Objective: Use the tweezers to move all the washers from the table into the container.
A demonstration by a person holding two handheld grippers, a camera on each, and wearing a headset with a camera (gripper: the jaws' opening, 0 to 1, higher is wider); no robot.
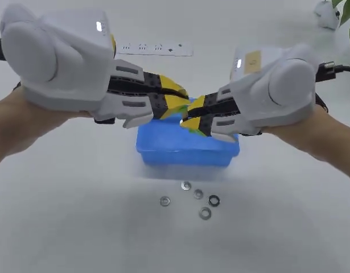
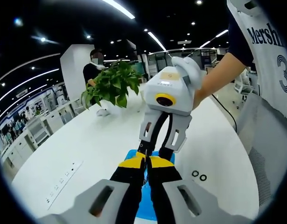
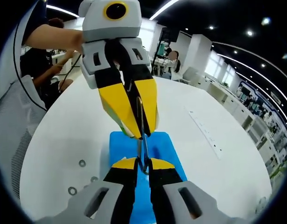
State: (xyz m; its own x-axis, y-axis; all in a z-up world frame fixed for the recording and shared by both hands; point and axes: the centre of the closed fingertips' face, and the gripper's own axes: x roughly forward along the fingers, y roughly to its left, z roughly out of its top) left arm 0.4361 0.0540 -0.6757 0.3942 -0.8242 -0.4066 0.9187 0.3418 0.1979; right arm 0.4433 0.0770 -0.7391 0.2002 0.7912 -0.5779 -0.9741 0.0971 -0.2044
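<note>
Desk [image 1: 61, 227] is white, wide and mostly bare, so room isn't the constraint. Left gripper [image 1: 179, 100] and right gripper [image 1: 190, 118] meet tip to tip in the air over the blue container [image 1: 180, 149], which sits mid-desk. In the right gripper view both sets of jaws look pinched nearly closed on the tweezers [image 3: 142, 140]: the right gripper's on the near end, the left gripper's further along the legs. Which one carries the load, can't tell. Reads as a regrip or handover, with picking not yet begun. Five washers [image 1: 198, 194] lie loose on the desk just in front of the container, clustered but apart from one another. The container's inside is mostly hidden by the grippers. To do this step well, one gripper should end up squeezing across both legs partway along, with the points clear of the jaws and the tweezers in line with them. The other should let go only once that grip is firm, else the tweezers drop into the container or onto the washers. Edge to mind is the container's near wall, since the closest washer lies near it. Best approach is from the person's side, points angled down. Power strip [image 1: 155, 49] and plant [image 1: 348, 17] sit well behind, out of the way.
</note>
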